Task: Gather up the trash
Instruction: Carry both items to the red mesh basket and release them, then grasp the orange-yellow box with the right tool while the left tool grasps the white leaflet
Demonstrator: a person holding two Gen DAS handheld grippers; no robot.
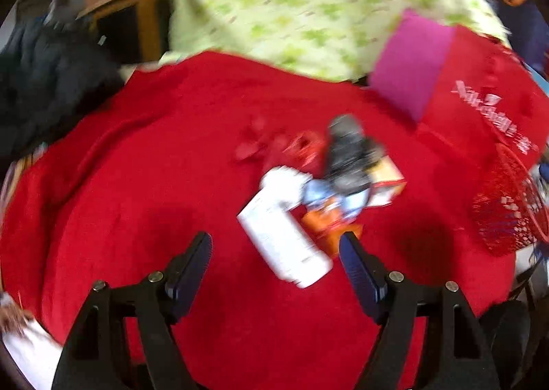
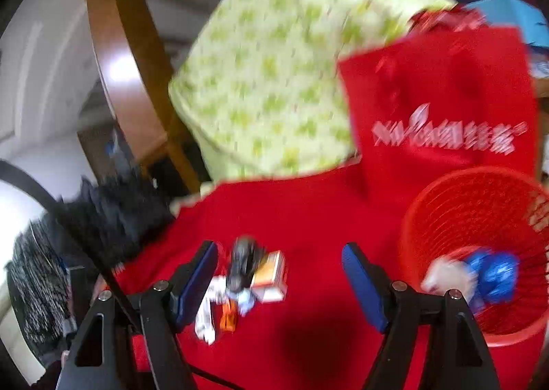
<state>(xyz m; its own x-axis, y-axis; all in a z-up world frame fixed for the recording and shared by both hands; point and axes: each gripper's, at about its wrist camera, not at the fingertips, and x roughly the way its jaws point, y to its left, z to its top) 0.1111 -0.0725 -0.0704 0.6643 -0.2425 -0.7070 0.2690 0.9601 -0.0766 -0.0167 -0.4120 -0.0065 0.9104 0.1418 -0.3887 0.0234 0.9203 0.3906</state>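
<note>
On a red cloth point(image 1: 144, 184) lies a small heap of trash: a white carton point(image 1: 284, 239), an orange wrapper point(image 1: 322, 225), a dark crumpled piece point(image 1: 350, 150), a small box point(image 1: 387, 184) and red scraps point(image 1: 260, 146). My left gripper point(image 1: 276, 254) hovers over the near end of the heap, open, the white carton lying between its fingers untouched. In the right wrist view the same heap point(image 2: 247, 283) sits ahead of my right gripper point(image 2: 279, 266), which is open and empty. A red mesh basket point(image 2: 480, 218) at the right holds a blue and white wad point(image 2: 480, 276).
A red bag with white lettering point(image 2: 446, 108) stands behind the basket point(image 1: 507, 215), with a magenta panel point(image 1: 411, 64) on its side. A green-patterned cushion point(image 1: 308, 2) leans at the back. Dark clothing point(image 1: 44, 81) lies at the left, beside a wooden frame point(image 2: 127, 64).
</note>
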